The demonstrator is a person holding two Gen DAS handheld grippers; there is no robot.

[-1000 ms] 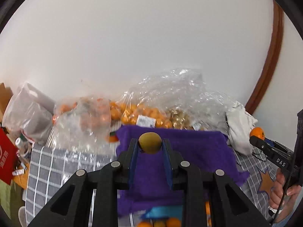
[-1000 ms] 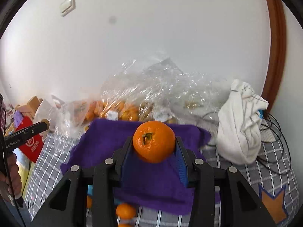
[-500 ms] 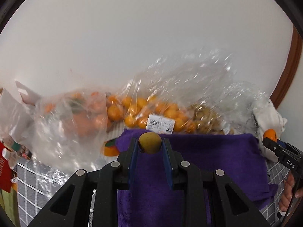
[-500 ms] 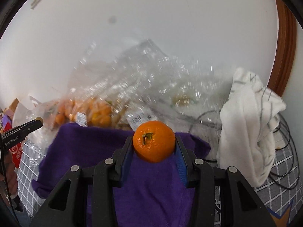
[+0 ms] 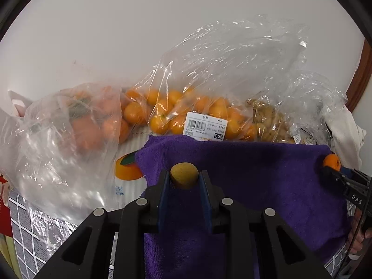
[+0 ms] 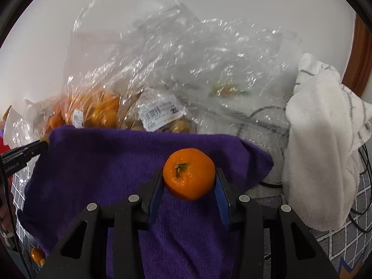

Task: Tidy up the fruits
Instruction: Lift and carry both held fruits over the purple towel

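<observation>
Purple towel on checked table, fruit bags behind it at the wall. Orange pinched in my right tongs, small yellow-brown fruit in my left tongs, both over the towel. Risk: round fruit rolling off the towel if released high. Both tongs tilt steeply down.

A small round yellow-brown fruit sat pinched between the left fingertips, over the purple cloth. A larger orange mandarin, glossy and dimpled, was clamped between the right fingertips, its dry green-brown stem stub turned up toward the camera
</observation>
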